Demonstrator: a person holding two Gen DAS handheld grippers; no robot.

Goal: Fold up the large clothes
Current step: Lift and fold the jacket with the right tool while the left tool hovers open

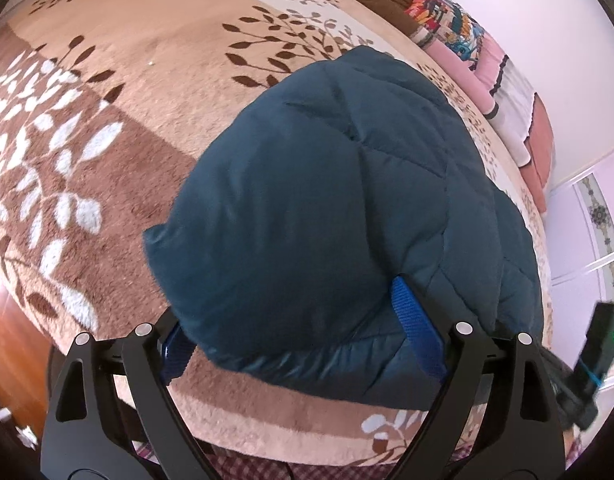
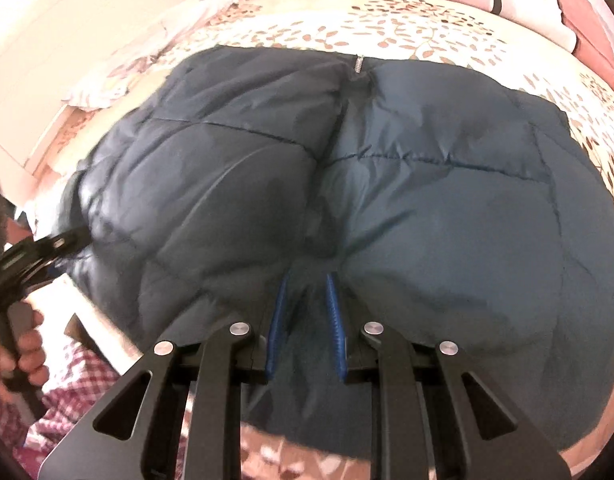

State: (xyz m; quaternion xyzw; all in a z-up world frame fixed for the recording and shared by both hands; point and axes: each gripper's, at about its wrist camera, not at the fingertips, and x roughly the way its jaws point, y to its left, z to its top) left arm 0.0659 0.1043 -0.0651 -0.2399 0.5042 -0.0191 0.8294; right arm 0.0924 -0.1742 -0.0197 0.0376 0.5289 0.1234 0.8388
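1. Teal quilted jacket (image 2: 387, 184) lies folded on the leaf-patterned blanket (image 1: 127, 120), near its front edge.
2. Right gripper (image 2: 307, 292) pinches a jacket fold; only its view shows the zipper (image 2: 359, 65).
3. Left gripper (image 1: 303, 320) gapes wide, straddling the jacket's edge, pads not pressing.

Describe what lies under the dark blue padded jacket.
The padded jacket rests on a plush blanket with a brown-and-white leaf pattern, which shows all round it. Anything between jacket and blanket is covered and cannot be seen.
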